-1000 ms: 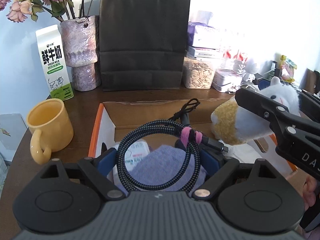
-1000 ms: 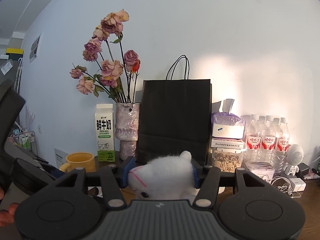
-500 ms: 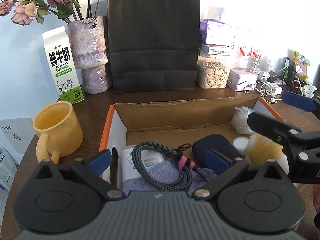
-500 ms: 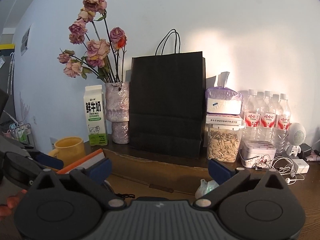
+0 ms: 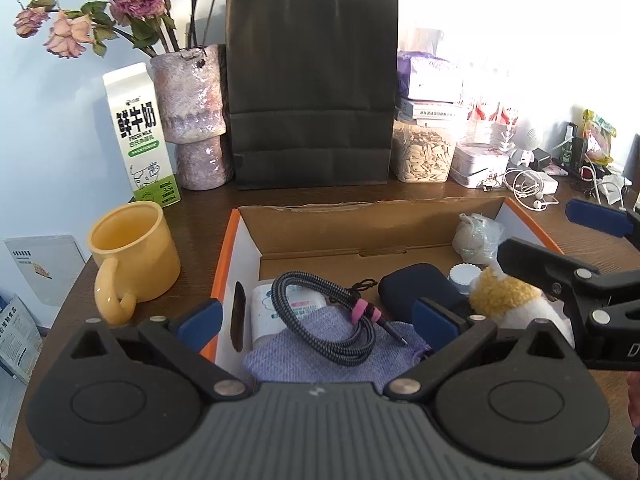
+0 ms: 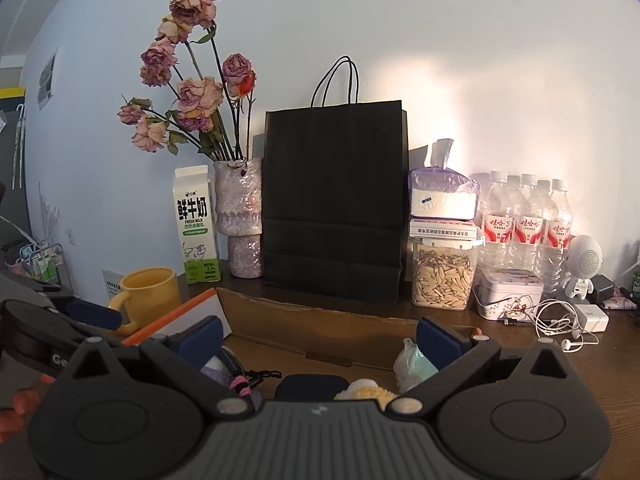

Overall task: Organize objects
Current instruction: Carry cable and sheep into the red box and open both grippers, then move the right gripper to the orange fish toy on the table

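Cardboard box [image 5: 248,236] sits mid-bench, already holding the cable [image 5: 320,320] on a purple cloth [image 5: 320,356], a dark case [image 5: 416,288] and the plush toy [image 5: 508,300] at its right. Both the left gripper [image 5: 316,320] and right gripper [image 6: 318,338] have jaws wide and hold nothing. I'd lift both straight up so nothing snags, then go for the yellow mug [image 5: 132,256] left of the box.

A pale blue-white wall [image 6: 400,40] rises behind a dark brown wooden bench [image 5: 200,216]. Warm light washes the wall's right part, and in the left wrist view that side glares nearly white. At the far left of the right wrist view a small framed picture [image 6: 47,79] hangs on the wall.
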Tool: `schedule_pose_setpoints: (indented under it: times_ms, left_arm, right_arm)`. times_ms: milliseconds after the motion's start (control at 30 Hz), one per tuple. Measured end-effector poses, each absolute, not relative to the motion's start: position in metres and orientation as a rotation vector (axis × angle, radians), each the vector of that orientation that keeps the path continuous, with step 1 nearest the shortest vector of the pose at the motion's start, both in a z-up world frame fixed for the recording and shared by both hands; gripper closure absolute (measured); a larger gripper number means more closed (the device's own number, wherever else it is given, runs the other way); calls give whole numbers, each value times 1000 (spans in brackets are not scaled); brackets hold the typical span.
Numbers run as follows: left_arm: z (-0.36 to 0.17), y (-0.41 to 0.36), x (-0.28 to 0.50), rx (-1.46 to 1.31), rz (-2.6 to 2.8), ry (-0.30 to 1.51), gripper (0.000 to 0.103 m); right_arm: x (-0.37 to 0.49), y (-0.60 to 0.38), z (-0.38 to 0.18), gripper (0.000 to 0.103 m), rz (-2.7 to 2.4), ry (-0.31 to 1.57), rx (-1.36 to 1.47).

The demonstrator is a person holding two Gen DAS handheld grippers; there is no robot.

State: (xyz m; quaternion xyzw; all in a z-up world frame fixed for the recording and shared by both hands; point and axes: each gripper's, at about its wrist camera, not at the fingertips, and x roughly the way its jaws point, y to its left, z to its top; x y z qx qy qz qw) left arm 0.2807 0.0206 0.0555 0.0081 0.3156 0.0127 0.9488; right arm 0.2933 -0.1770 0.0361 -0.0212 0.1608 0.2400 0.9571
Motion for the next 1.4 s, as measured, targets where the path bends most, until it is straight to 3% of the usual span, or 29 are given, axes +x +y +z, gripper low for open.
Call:
schedule_pose_setpoints:
  times_ms: [800, 1400]
  left_arm:
    - [52, 18, 186, 4, 44, 637, 0]
    - [22, 20, 126, -16, 40, 673, 0]
  right_arm:
    - [198, -194, 32, 0, 485, 418, -84]
    - [147, -208, -9, 0, 506, 538, -112]
